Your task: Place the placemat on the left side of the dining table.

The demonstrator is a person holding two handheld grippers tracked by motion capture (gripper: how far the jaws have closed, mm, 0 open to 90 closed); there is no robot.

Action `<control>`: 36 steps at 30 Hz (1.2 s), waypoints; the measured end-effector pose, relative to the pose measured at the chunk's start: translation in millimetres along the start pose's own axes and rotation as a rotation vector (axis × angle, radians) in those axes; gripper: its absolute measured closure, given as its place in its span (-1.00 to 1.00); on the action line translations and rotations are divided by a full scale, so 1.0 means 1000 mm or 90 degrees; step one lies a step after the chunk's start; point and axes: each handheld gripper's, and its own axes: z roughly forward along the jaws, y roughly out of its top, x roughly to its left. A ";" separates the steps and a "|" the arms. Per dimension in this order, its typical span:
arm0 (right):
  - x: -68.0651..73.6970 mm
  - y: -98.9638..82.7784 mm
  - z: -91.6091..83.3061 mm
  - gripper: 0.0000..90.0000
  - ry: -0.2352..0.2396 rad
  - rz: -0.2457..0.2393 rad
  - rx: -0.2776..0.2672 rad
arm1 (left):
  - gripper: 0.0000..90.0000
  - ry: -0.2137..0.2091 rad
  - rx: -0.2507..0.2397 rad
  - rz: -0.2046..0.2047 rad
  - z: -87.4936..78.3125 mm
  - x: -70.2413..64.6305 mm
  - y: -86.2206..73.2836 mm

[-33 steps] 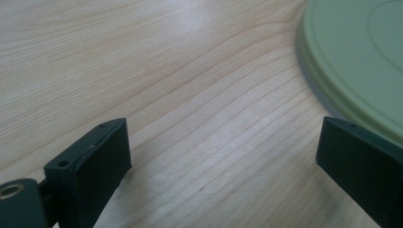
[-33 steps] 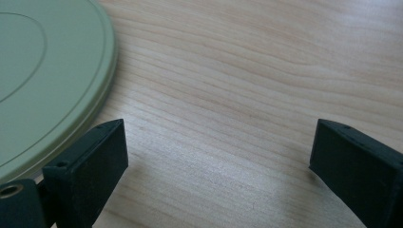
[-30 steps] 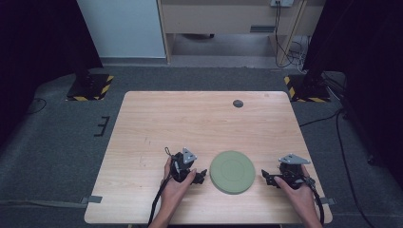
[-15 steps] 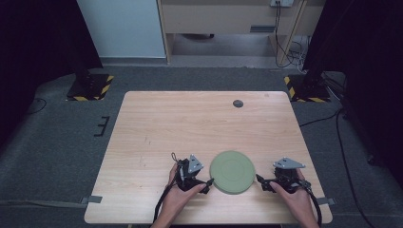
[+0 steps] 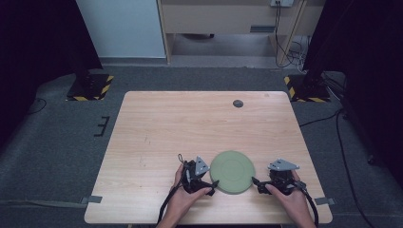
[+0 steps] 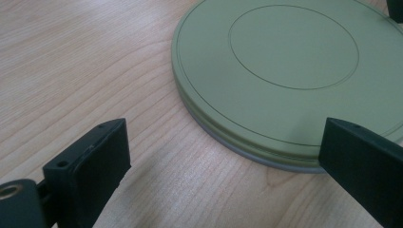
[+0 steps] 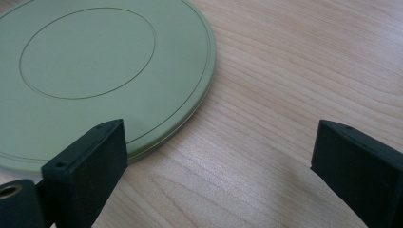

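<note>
**A:** What are you looking at down there?

**B:** You are facing a green plate that is lying flat, seemingly upside down, on the wooden table, close to your edge and a little right of the middle. It is round and a dull olive colour, with a matte surface that is catching a soft sheen.

**A:** Any marks on it?

**B:** A thin circle is running around the middle of the plate, like a foot ring, and finer lines are tracing the rim. Along the edge a paler grey band is showing underneath, where it is meeting the wood.

**A:** And your tools?

**B:** You are holding the left gripper just beside the plate's left edge, jaws spread wide and gripping nothing. In the left gripper view one jaw is sitting over bare wood and the other is reaching over the rim; I cannot tell whether it is touching.

**A:** The other side?

**B:** You are keeping the right gripper just beside the plate's right edge, also spread wide with nothing between the jaws. In the right gripper view one jaw is overlapping the plate at its rim and the other is hanging over plain wood.

**A:** Anything else on the table?

**B:** A small dark disc is lying near the far edge, well apart from the plate.
</note>
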 end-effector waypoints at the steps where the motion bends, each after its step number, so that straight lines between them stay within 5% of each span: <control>1: 0.000 0.000 0.000 -0.90 0.000 0.000 0.000 | -0.95 -0.001 0.000 -0.002 0.000 0.000 0.000; 36: 0.003 0.005 0.007 -0.95 -0.048 0.015 -0.005 | -0.96 0.023 0.001 -0.018 0.005 0.006 0.003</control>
